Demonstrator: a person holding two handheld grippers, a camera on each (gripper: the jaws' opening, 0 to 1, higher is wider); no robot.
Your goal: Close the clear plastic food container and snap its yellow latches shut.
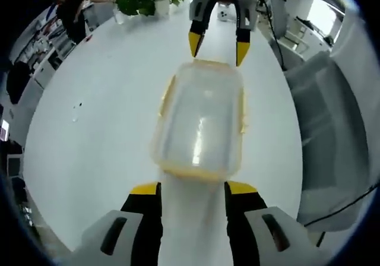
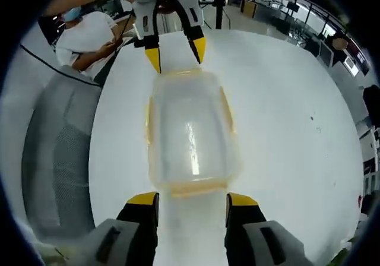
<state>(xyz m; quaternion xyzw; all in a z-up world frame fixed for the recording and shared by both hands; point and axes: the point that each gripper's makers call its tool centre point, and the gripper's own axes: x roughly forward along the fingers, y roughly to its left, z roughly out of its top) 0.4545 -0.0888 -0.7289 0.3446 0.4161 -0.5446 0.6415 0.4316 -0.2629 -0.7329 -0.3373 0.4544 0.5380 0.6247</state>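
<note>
while container (image 1: 200, 123) sits lidded, left tongs (image 1: 193, 190) and right tongs (image 2: 192, 200) gape wide.

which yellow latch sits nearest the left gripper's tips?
The end latch facing the left gripper, just beyond its tips; the side latches run along the container's long edges.

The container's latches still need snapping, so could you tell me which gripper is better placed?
Neither clearly: the left gripper and right gripper face each other, open, at opposite short ends of the container, each beside an end latch.
</note>
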